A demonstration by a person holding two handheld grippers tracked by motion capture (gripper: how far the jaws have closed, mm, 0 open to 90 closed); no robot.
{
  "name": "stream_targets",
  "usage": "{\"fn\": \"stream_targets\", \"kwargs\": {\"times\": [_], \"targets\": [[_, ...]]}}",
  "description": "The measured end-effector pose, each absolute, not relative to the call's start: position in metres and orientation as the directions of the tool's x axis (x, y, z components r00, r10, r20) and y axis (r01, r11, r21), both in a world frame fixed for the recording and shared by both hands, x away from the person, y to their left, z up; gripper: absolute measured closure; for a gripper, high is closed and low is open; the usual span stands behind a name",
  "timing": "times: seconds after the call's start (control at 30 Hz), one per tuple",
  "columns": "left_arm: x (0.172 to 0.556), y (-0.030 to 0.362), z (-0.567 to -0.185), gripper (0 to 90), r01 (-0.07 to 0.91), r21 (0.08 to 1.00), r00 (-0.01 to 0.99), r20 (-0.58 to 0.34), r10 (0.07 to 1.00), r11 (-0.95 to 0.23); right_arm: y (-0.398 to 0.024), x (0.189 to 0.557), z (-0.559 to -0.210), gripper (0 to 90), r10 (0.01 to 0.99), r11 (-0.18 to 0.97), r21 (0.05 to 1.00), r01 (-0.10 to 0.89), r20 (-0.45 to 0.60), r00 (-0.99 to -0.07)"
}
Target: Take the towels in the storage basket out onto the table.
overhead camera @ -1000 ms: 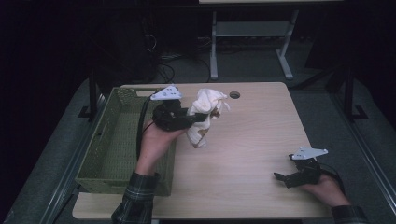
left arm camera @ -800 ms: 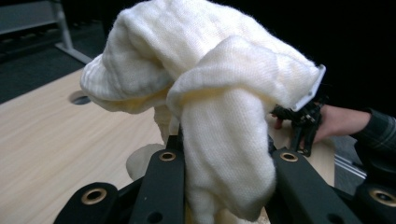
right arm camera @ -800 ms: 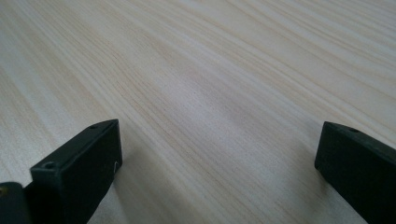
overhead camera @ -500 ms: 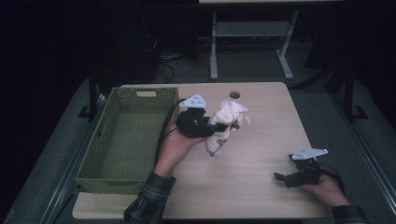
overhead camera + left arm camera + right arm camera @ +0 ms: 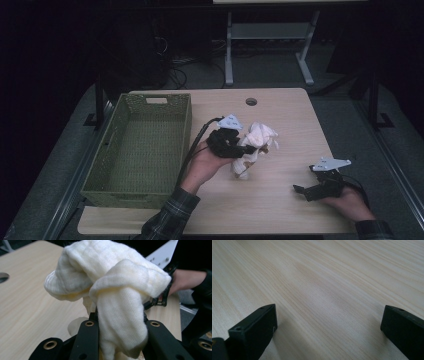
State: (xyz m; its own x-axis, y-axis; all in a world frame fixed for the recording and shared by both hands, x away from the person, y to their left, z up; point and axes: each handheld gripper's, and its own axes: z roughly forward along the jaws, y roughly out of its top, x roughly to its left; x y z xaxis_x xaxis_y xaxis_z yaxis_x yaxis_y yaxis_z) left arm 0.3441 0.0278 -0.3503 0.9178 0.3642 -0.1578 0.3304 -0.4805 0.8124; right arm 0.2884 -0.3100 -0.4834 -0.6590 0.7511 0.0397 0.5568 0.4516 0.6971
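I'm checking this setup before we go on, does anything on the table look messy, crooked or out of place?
Nothing is spilled or damaged. The cream cloth is crumpled in a bunch, gripped by the left claw over mid-table beside the green basket, which holds nothing. The right claw rests open on the table.

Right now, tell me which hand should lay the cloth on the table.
Left. The left gripper is shut on the cream cloth over the table; the right gripper rests open, apart near the table's edge.
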Motion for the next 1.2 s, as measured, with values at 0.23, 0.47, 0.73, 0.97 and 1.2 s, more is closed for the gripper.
{"fn": "stream_targets", "kwargs": {"times": [0.23,0.47,0.73,0.97,1.2], "targets": [[0.343,0.006,-0.377,72.5,0.346,0.767,0.924,-0.180,0.336,-0.540,-0.310,0.288,-0.483,0.1,0.751,0.453,0.697,0.555,0.037,-0.660],[0.342,-0.010,-0.408,71.9,0.354,0.708,0.927,-0.178,0.331,-0.611,-0.310,0.288,-0.484,0.1,0.751,0.453,0.697,0.556,0.038,-0.660],[0.339,-0.023,-0.435,71.0,0.355,0.649,0.932,-0.184,0.313,-0.673,-0.310,0.288,-0.483,0.1,0.751,0.454,0.697,0.556,0.038,-0.660],[0.335,-0.033,-0.456,64.7,0.343,0.596,0.938,-0.179,0.296,-0.726,-0.310,0.288,-0.484,0.1,0.750,0.454,0.697,0.555,0.037,-0.660],[0.333,-0.029,-0.441,44.0,0.335,0.637,0.940,-0.175,0.293,-0.694,-0.310,0.289,-0.484,0.1,0.750,0.454,0.697,0.555,0.037,-0.660]]}}
